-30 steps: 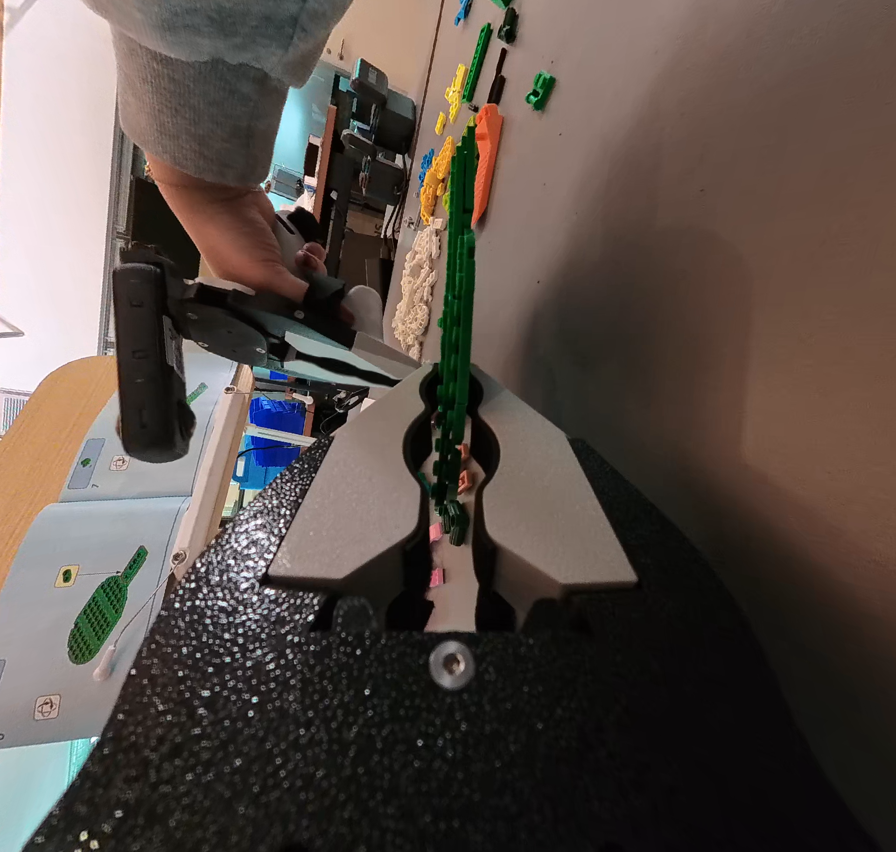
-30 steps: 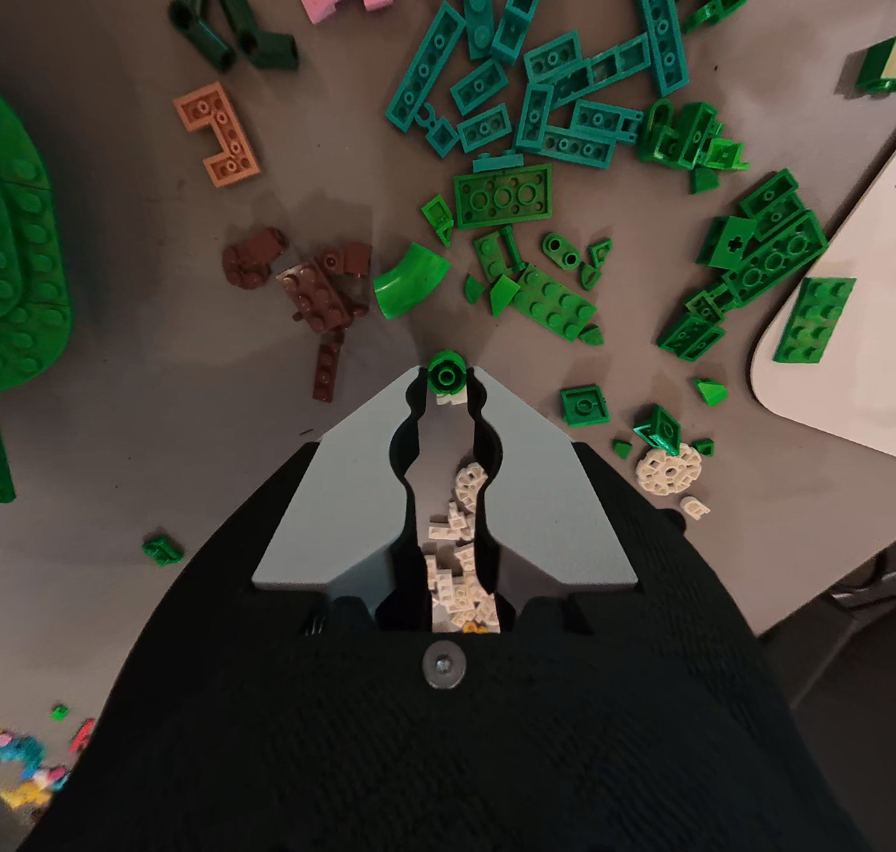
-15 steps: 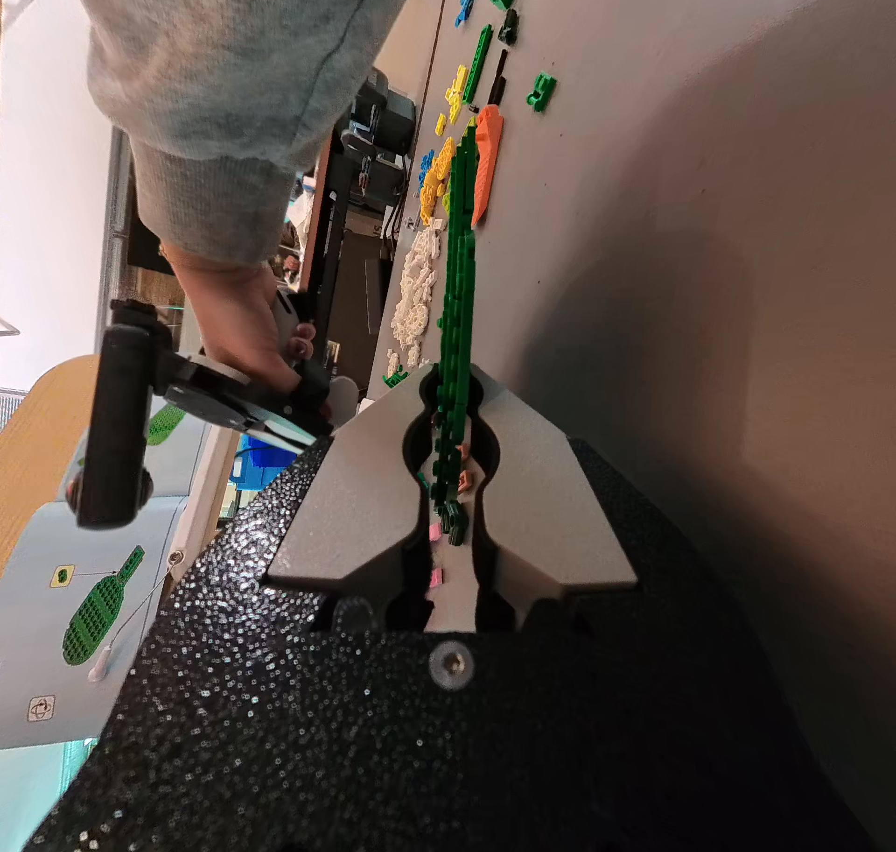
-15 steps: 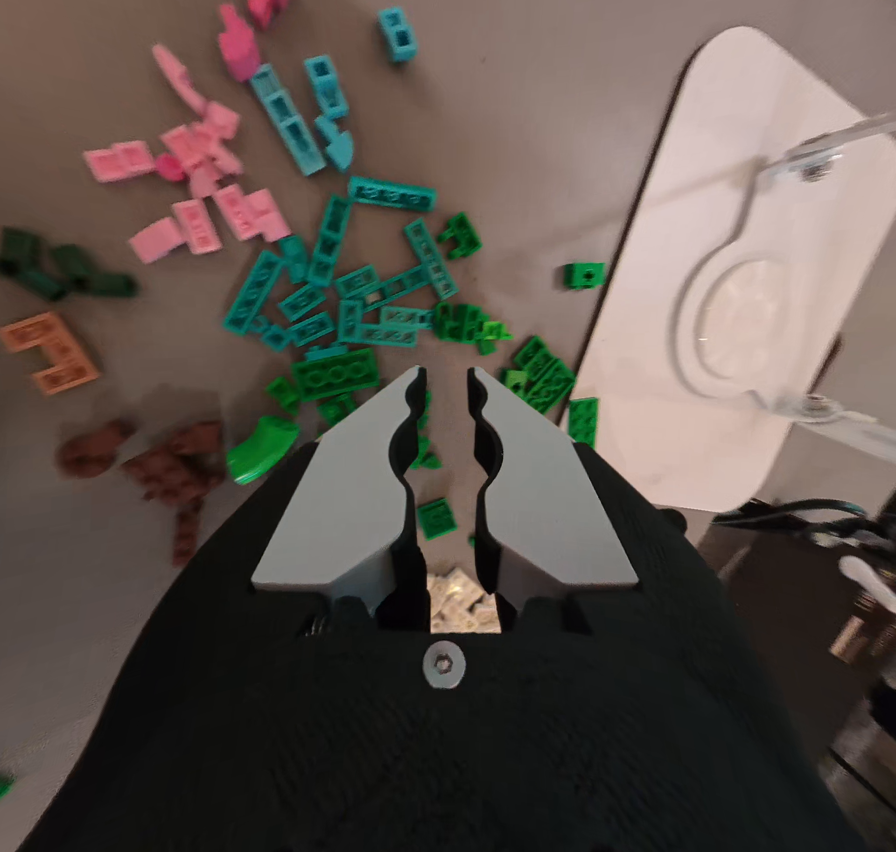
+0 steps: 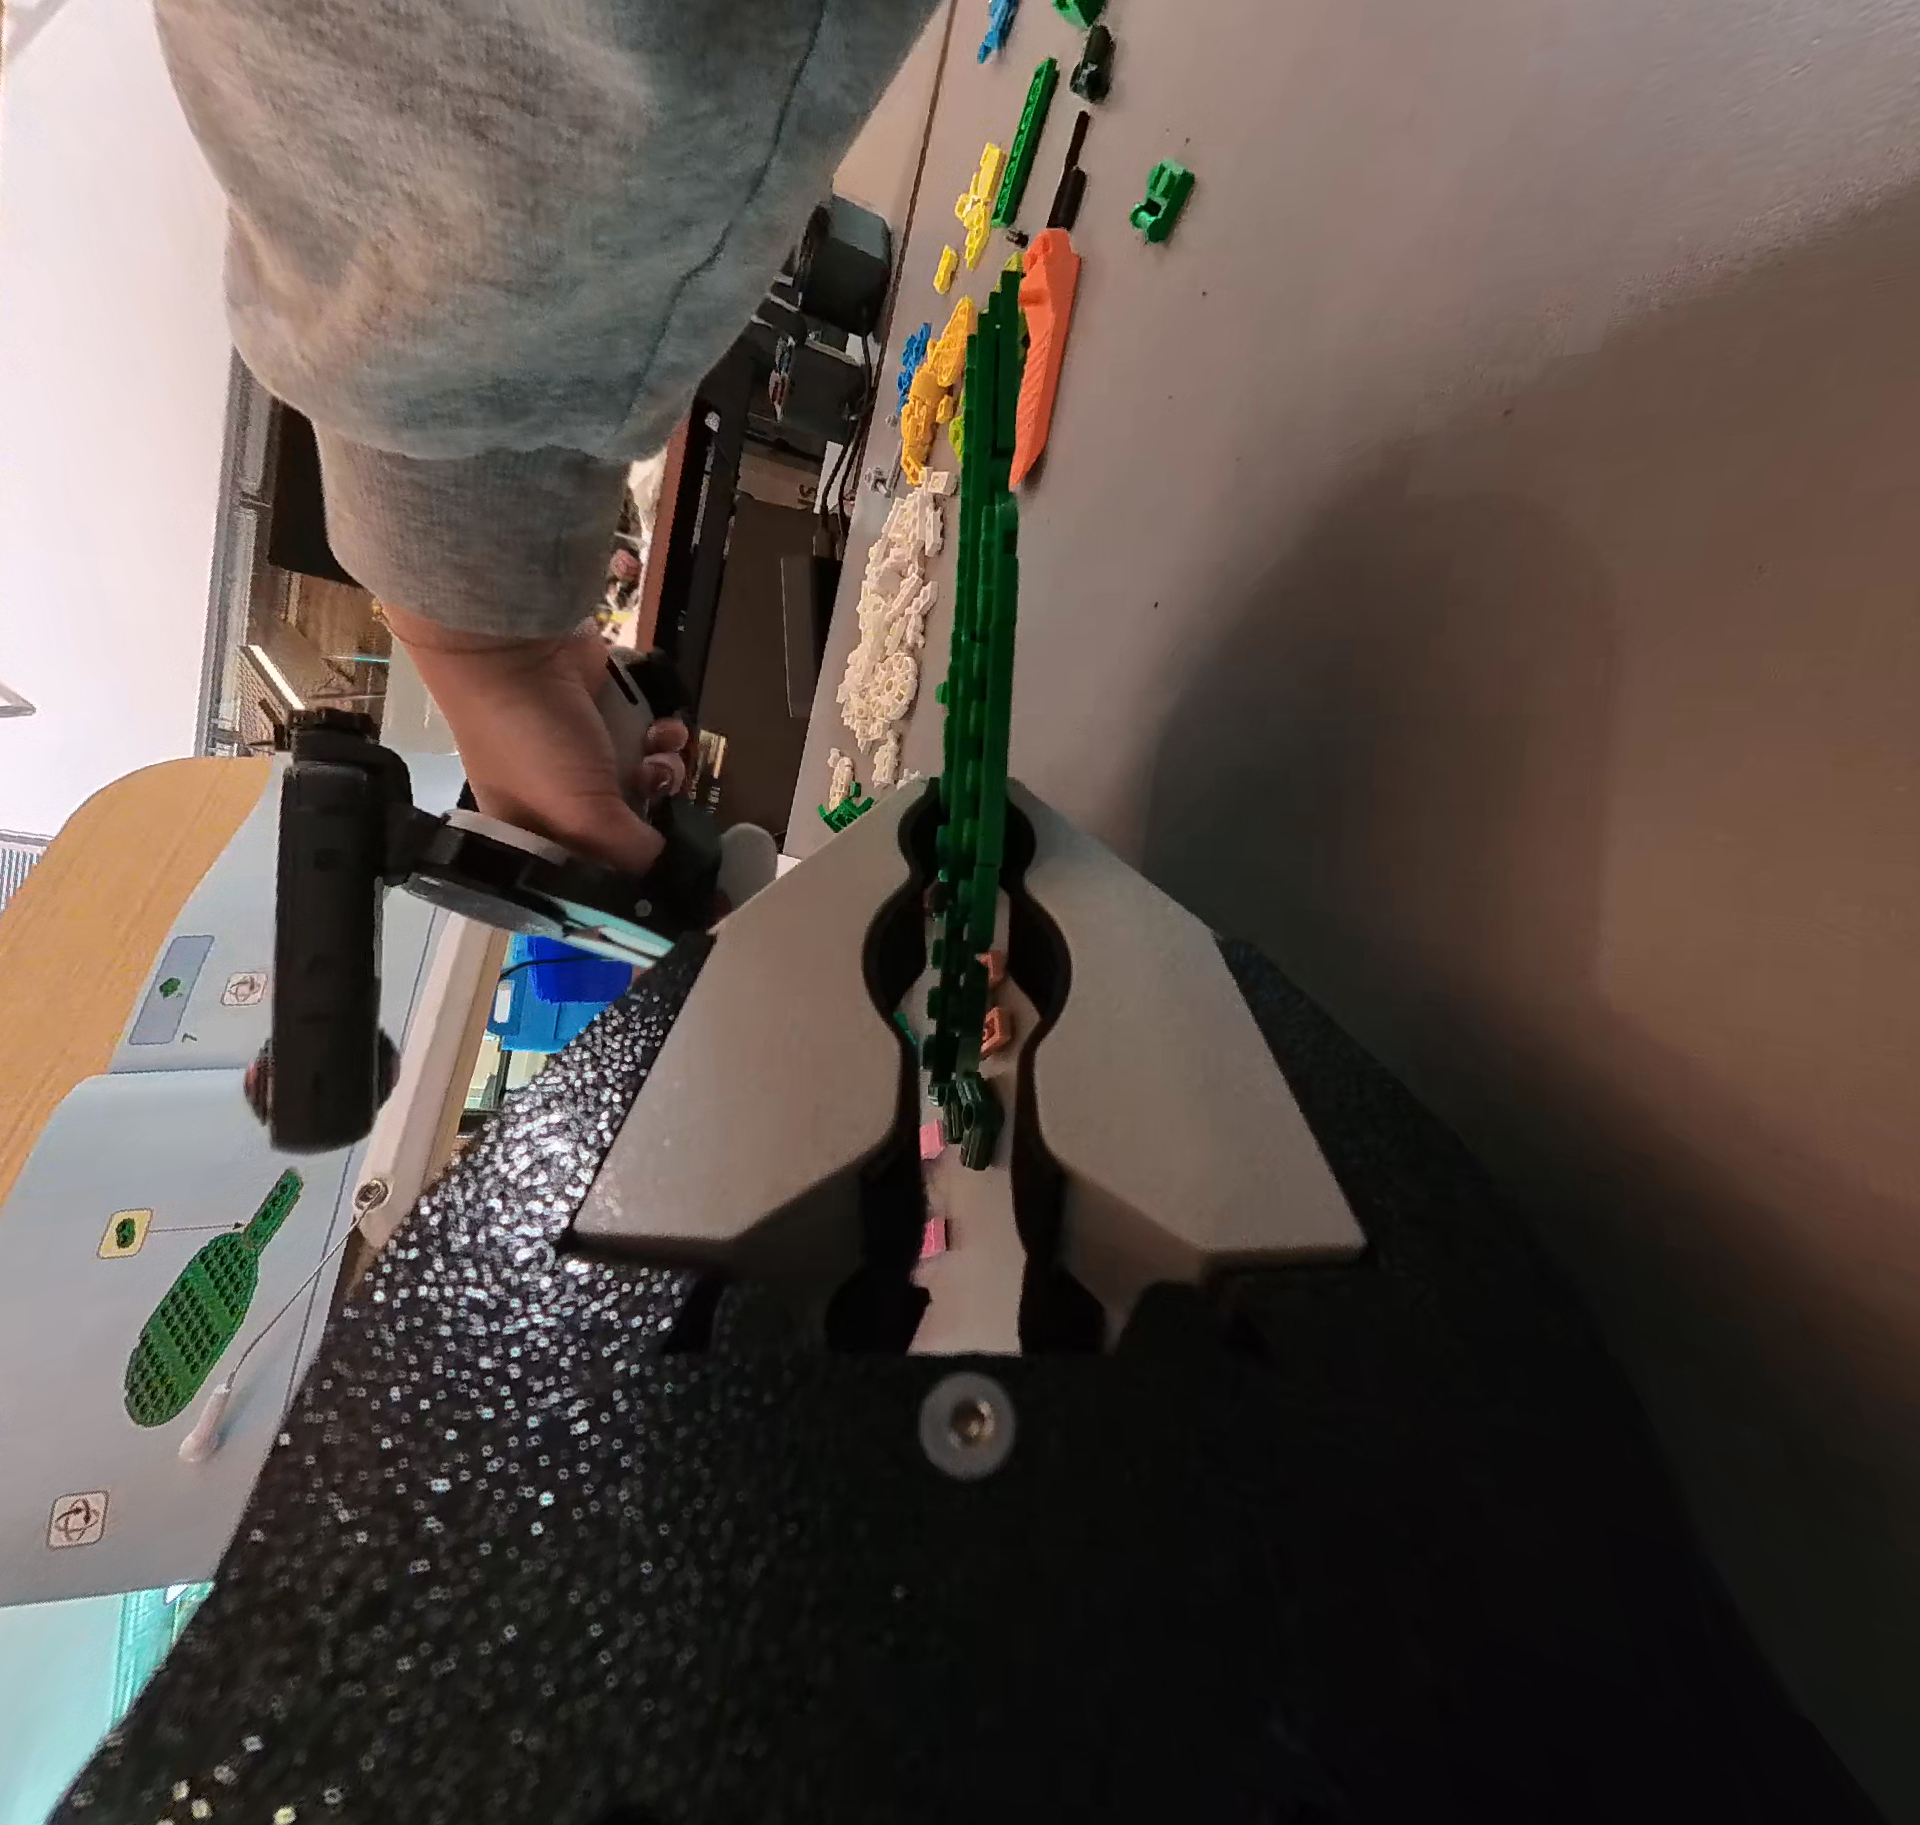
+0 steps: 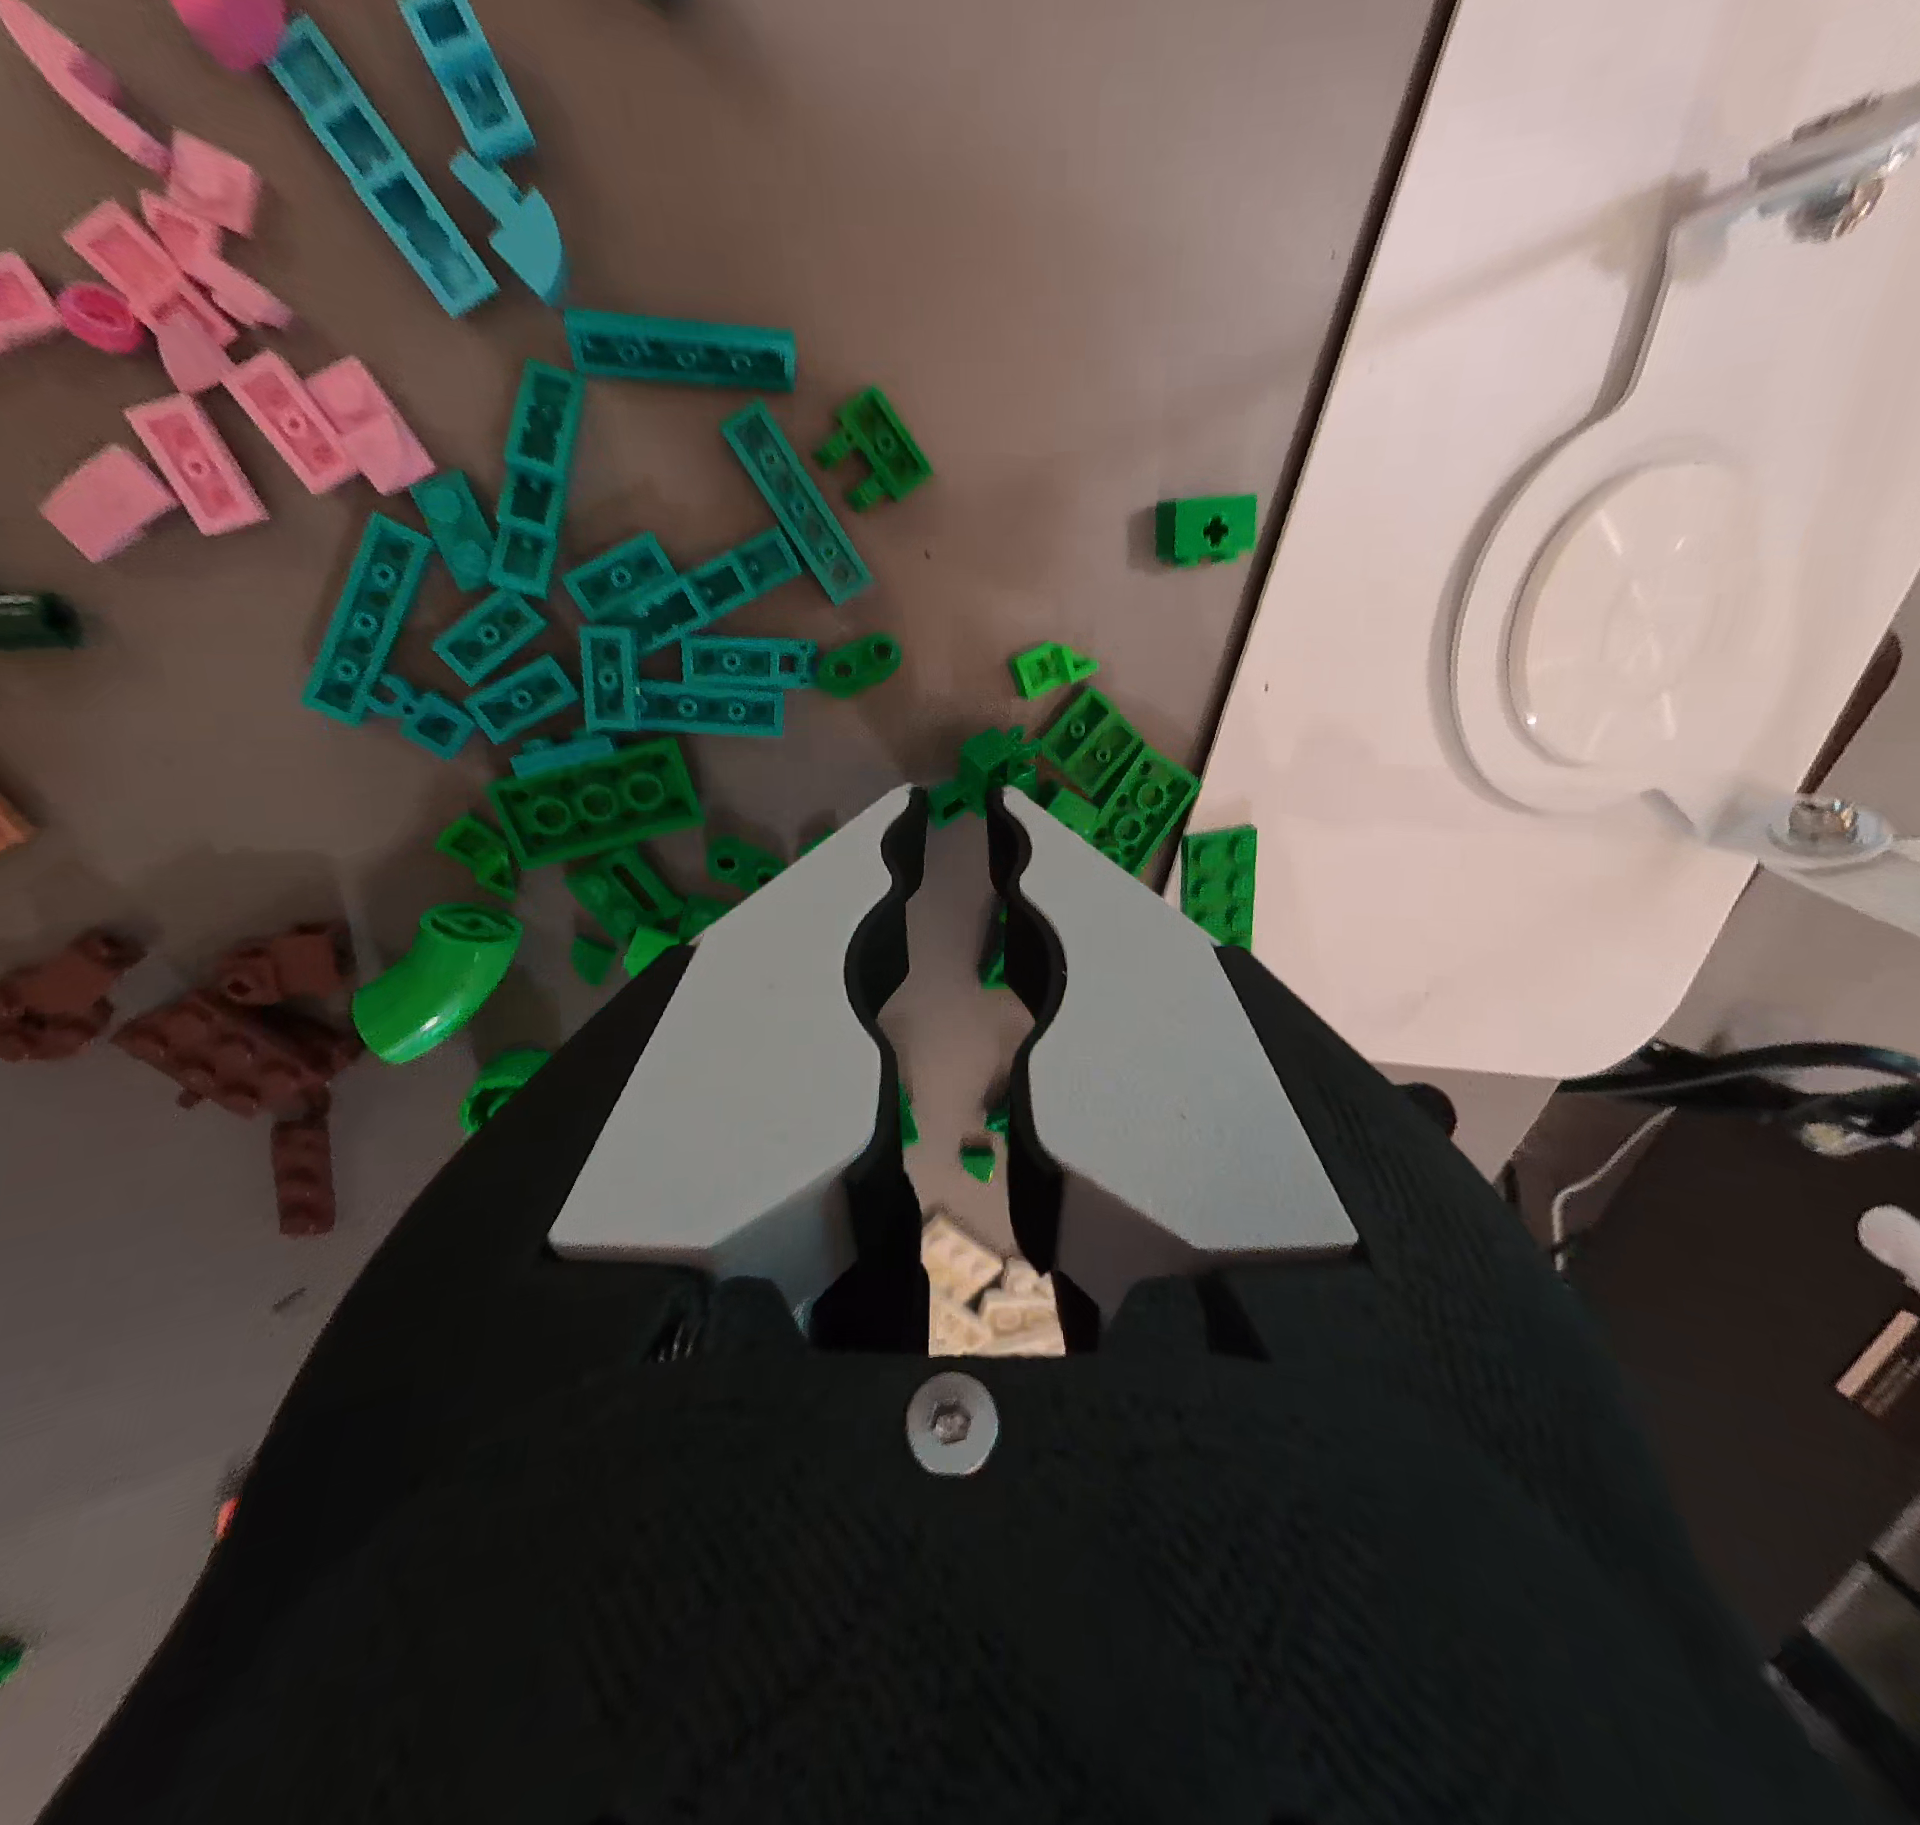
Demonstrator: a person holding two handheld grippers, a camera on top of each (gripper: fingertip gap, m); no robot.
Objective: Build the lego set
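The left tool is clamped on a long green studded plate seen edge-on; the plate runs from between the fingers toward 12 o'clock, close along the grey tabletop. At the plate's far end lies an orange piece, with yellow pieces at 11 o'clock of it and a white heap at 9 o'clock of the plate's middle. At 9 o'clock of the left tool a hand in a grey sleeve grips the other tool's handle, over an instruction sheet.

The right tool hangs over the tabletop with its fingers a narrow gap apart, nothing pressed between them. A small green piece lies at the tips. Green bricks sit at 2 o'clock, a green plate at 9 o'clock, teal bricks at 11 o'clock, pink pieces farther on, brown pieces at 8 o'clock. A white board lies at 3 o'clock.
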